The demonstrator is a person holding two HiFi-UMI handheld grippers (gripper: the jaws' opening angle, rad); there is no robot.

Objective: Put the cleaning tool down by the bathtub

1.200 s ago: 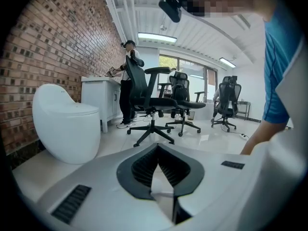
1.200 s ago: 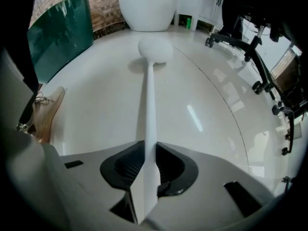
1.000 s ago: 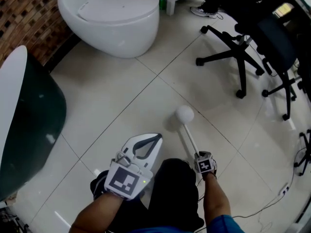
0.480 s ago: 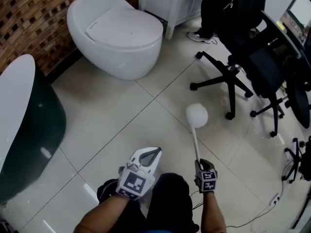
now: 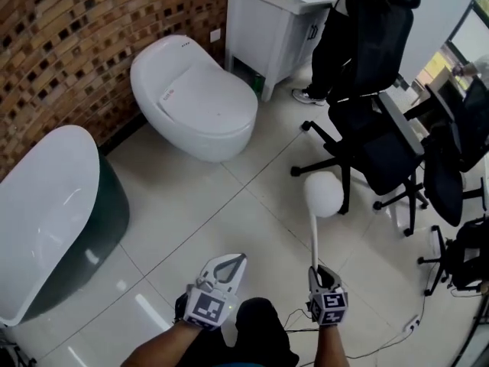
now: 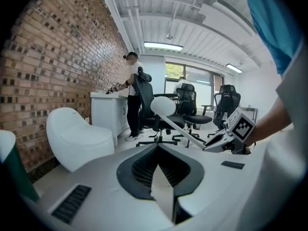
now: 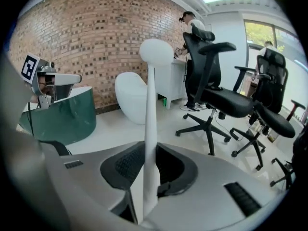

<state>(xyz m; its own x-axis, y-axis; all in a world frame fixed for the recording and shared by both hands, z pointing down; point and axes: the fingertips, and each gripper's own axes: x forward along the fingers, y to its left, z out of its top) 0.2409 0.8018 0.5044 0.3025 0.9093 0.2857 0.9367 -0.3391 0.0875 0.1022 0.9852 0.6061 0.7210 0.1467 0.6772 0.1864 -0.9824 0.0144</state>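
jutting ahead of the right gripper (image 5: 317, 272), cleaning tool (image 5: 314, 232) leads ball-first.

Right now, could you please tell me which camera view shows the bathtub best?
The head view: the bathtub shows from above, white basin and dark green wall. The right gripper view shows only its green side; the left gripper view catches just a sliver at the edge.

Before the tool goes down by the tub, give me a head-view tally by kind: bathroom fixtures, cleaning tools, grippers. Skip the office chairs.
toilet: 1
bathtub: 1
vanity cabinet: 1
cleaning tool: 1, clamped in the right gripper
grippers: 2, the right gripper and the left gripper, which is empty
Total: 6
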